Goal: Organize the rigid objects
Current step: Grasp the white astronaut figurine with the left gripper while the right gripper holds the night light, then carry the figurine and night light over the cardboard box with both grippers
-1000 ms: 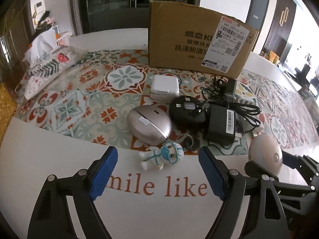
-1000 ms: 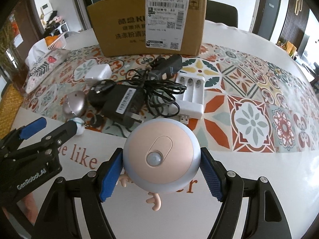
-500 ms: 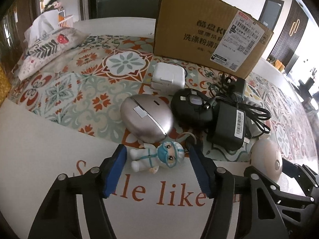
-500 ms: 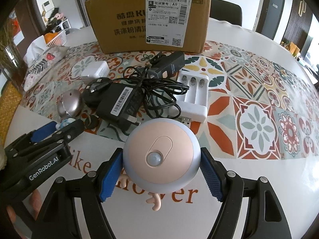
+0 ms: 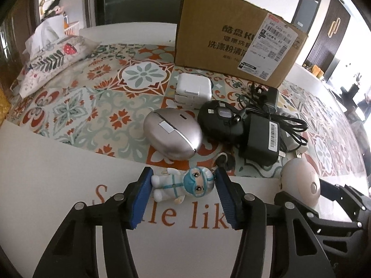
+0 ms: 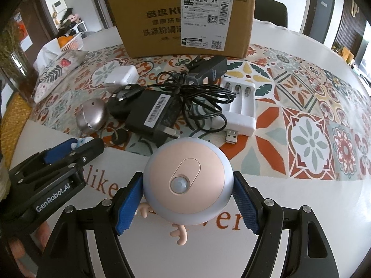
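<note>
A small doll keychain (image 5: pixel 185 185) in a white suit and blue mask lies on its side on the white table (image 5: pixel 58 173). My left gripper (image 5: pixel 183 173) is closing on it, and the blue pads touch its feet and its head. In the right wrist view this gripper (image 6: pixel 76 146) shows at the left. My right gripper (image 6: pixel 187 180) is shut on a round pink night light (image 6: pixel 185 162) with small antlers below it, held just above the table. From the left wrist view the light (image 5: pixel 299 180) is at the lower right.
Behind the grippers lie a silver oval case (image 5: pixel 171 134), a black round device (image 5: pixel 218 118), a black power adapter (image 5: pixel 259 136) with tangled cable, a white plug (image 5: pixel 193 88) and a white battery charger (image 6: pixel 241 106). A cardboard box (image 5: pixel 231 46) stands at the back, a tissue pouch (image 5: pixel 53 62) far left.
My left gripper's jaws have come together from wide apart onto the doll keychain, with the gripper a little closer to it. The right gripper and its light have stayed put.
</note>
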Demonstrator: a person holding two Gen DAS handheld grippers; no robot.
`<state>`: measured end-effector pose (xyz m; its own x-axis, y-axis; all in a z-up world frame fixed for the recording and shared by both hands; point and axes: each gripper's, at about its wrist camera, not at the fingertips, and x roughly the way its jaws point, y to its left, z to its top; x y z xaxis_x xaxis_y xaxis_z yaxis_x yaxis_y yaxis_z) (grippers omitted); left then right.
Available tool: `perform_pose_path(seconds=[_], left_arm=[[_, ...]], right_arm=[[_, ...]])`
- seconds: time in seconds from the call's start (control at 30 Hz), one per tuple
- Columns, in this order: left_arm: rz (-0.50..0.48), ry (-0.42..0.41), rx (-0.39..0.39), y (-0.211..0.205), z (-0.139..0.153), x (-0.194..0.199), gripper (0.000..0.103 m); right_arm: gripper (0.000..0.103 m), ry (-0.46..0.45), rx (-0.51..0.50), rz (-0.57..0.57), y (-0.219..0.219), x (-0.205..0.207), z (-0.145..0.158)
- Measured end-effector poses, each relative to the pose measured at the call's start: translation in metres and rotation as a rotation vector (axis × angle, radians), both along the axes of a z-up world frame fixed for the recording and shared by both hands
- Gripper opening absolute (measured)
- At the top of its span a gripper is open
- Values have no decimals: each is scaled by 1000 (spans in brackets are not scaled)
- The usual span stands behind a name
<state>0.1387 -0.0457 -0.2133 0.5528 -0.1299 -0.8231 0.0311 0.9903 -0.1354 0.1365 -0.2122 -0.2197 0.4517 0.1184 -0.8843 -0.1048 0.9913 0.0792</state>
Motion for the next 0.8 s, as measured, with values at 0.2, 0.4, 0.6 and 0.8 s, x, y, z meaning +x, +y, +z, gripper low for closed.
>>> perform_pose_path(seconds=[0.2,0.4,0.6,0.8], left_arm=[[-32,-37,16,1,15,-9,54],[-55,-77,32,0,33,-15,54],[-76,-113,40,1,53,-19,54],[-94,-153,48,2,77,-22,54]], right_arm=[[75,-9,3,7,2,-6,6],[75,-37,7,5,2,-11,19],[75,-78,9,0,2,-15,38],[75,-128,6,-8,5,-18,60]])
